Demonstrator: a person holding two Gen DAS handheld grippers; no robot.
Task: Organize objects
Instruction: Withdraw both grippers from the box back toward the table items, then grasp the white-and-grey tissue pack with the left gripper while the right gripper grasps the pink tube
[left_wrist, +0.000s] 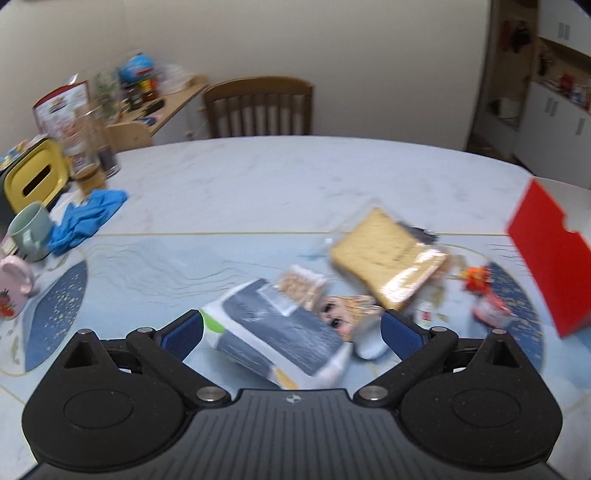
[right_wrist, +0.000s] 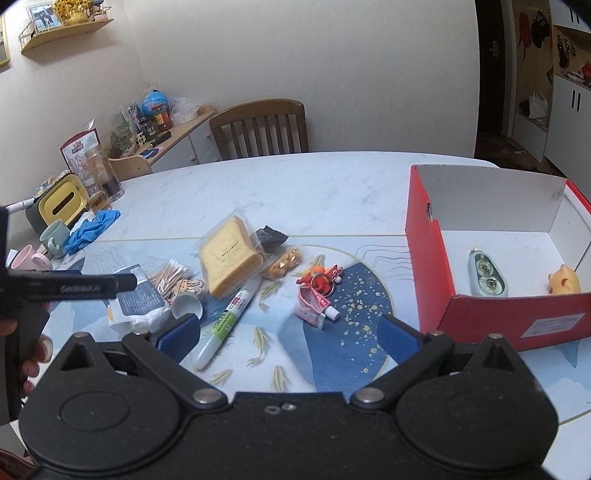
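In the left wrist view my left gripper is open and hangs over a grey-and-white pouch lying between its blue pads, which do not touch it. Beside the pouch lie a printed paper cup, cotton swabs and a bagged bread slice. My right gripper is open above the blue mat with nothing in it. Ahead of it lie a white-green pen, a red sachet tube and a red keychain. The red box at right holds a pale green case and a yellow pig.
At the table's left edge stand two mugs, blue gloves, a yellow tissue box and glass jars. A wooden chair stands behind the table. A nut packet and a dark wrapper lie by the bread.
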